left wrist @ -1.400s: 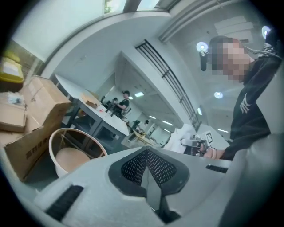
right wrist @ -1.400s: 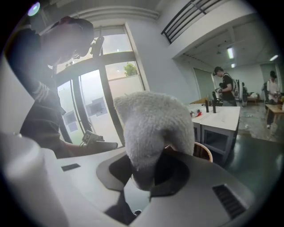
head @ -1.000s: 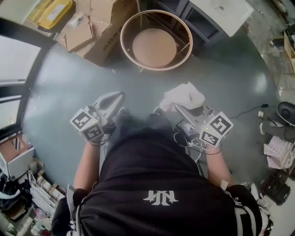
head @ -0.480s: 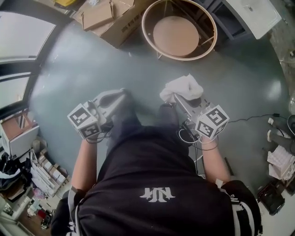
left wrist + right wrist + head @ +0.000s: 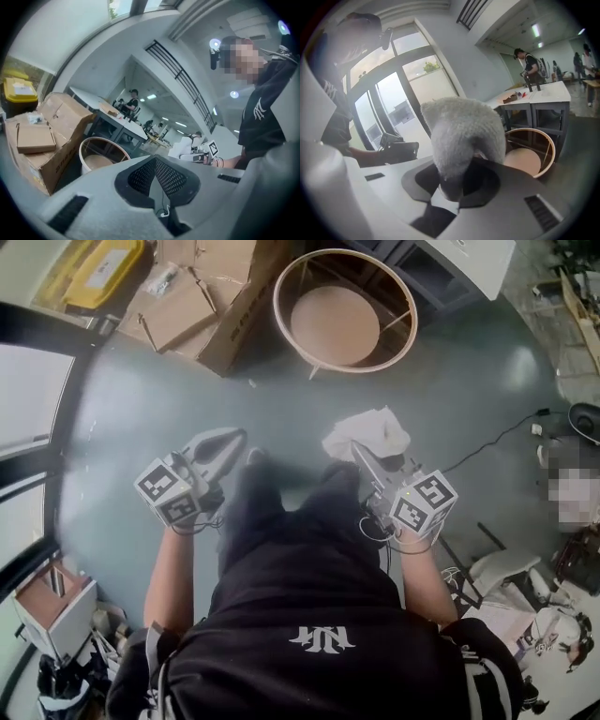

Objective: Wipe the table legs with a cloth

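Over the last second the head view swung about. Both tongs kept their carrying pose, with the round wooden-rimmed table still well ahead of them. My read: approach only, no wiping yet.

Right gripper is clamped on the crumpled white terry cloth, which bunches up over its tips, fluffy and seemingly dry. Left gripper has its jaws together on nothing. The thin table legs are far beyond the cloth, untouched.

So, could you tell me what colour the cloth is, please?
White, slightly off-white and fluffy; the cloth shows best in the right gripper view.
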